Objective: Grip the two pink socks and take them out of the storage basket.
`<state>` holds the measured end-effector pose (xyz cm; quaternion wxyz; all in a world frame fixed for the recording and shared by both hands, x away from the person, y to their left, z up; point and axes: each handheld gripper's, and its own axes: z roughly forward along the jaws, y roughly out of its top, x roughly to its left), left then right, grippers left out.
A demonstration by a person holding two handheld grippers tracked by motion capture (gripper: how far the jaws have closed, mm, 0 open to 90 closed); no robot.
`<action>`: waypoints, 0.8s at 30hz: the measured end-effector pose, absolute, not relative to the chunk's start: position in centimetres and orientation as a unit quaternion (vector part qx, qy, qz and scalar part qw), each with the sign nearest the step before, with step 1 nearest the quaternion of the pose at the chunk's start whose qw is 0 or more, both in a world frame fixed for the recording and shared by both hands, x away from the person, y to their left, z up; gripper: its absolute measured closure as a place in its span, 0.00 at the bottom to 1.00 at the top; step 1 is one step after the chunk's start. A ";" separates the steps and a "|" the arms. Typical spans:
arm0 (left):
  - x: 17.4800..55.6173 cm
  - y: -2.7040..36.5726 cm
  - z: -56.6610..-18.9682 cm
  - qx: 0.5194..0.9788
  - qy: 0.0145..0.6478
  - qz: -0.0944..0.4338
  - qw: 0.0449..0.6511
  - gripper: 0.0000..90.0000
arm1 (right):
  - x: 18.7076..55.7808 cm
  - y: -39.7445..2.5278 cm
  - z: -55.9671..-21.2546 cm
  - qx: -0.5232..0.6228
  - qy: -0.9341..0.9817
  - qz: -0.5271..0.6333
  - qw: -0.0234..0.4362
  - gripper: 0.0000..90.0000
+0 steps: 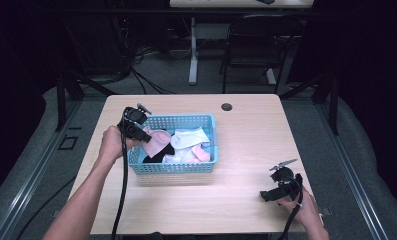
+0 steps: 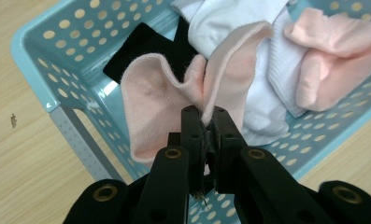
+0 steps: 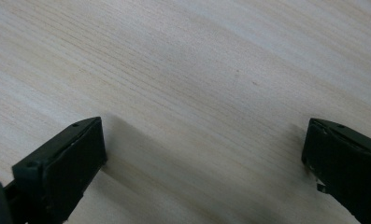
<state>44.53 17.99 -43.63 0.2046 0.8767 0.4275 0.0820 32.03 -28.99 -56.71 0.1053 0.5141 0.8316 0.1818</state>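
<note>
Pale pink fabric, a sock [image 2: 174, 93], is pinched between the closed jaws of the left gripper [image 2: 204, 116], bunched into two lobes just beyond the tips; its lower edge is hidden behind the jaws. It hangs over the near-left corner of a light blue perforated basket [image 2: 38, 60], whose far wall is cut off. Beyond the tips lies a black sock [image 2: 146, 44], mostly covered; to their right are white socks [image 2: 272, 70] and another pink sock [image 2: 332, 51], running out of frame. In the high view the basket [image 1: 186, 167] sits on a light wooden table [image 1: 246, 135]. Further right, the right gripper [image 1: 278, 190] rests low over bare wood, its jaws spread wide, nothing between them.
</note>
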 end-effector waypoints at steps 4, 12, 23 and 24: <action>44.1 18.3 -42.6 0.874 0.426 0.080 0.217 0.95 | 31.9 -29.1 -56.8 0.513 0.830 0.189 0.112 0.00; 43.0 19.3 -40.2 0.877 0.416 0.084 0.227 0.95 | 31.8 -29.1 -56.8 0.518 0.825 0.192 0.118 0.00; 40.1 21.8 -37.1 0.870 0.416 0.109 0.239 0.95 | 31.8 -29.1 -56.9 0.519 0.824 0.193 0.118 0.00; 39.8 22.1 -37.0 0.871 0.416 0.111 0.236 0.95 | 31.8 -29.1 -56.8 0.519 0.824 0.193 0.118 0.00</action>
